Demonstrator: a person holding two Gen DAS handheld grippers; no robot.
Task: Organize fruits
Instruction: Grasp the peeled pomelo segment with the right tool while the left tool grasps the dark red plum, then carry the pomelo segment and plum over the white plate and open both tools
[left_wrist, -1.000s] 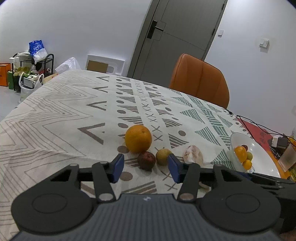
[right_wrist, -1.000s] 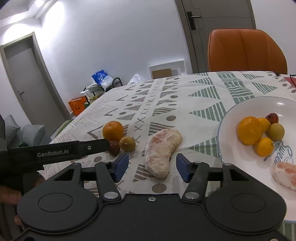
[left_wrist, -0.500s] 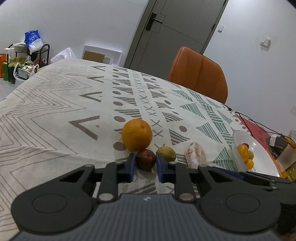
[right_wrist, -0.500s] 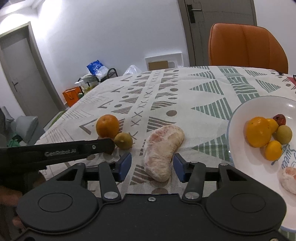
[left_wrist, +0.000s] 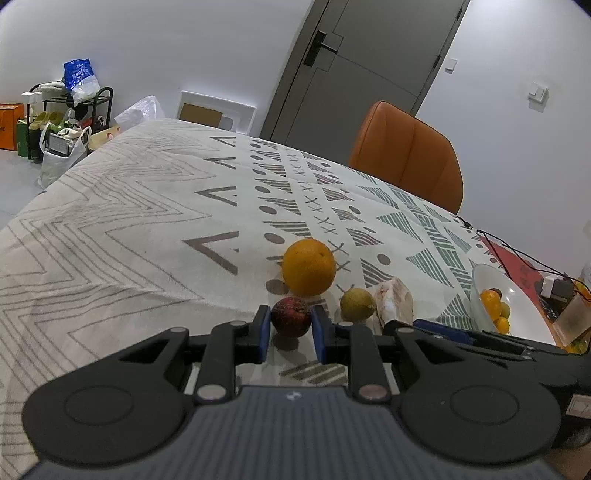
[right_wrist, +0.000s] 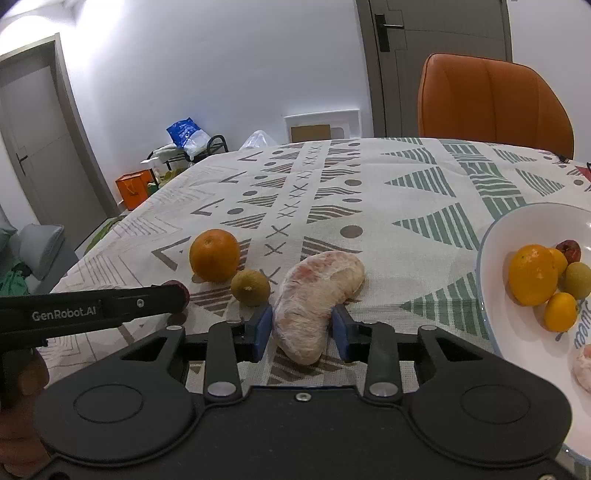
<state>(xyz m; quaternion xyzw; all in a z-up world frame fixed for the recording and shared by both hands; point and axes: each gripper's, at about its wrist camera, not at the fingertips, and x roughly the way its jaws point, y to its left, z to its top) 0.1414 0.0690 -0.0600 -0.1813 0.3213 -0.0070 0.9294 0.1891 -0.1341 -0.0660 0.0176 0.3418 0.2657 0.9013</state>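
Observation:
My left gripper (left_wrist: 290, 332) is shut on a small dark red fruit (left_wrist: 291, 316) and holds it a little above the patterned tablecloth. Behind it sit a large orange (left_wrist: 309, 267) and a small green-yellow fruit (left_wrist: 357, 304). My right gripper (right_wrist: 300, 332) is shut on a peeled pomelo segment (right_wrist: 317, 301) that lies on the cloth. The white plate (right_wrist: 495, 236) at the right holds an orange (right_wrist: 532, 275), small citrus fruits and another pomelo piece. The left gripper's arm (right_wrist: 92, 310) shows in the right wrist view, hiding most of the red fruit.
An orange chair (right_wrist: 491, 99) stands at the table's far side. Cables, a red mat and a small clear cup (left_wrist: 572, 314) lie at the right edge near the plate (left_wrist: 480, 280). A shoe rack with bags (left_wrist: 62, 110) stands on the floor to the left.
My left gripper closed on the dark red fruit and lifted it slightly. My right gripper moved forward and closed on the pomelo segment.

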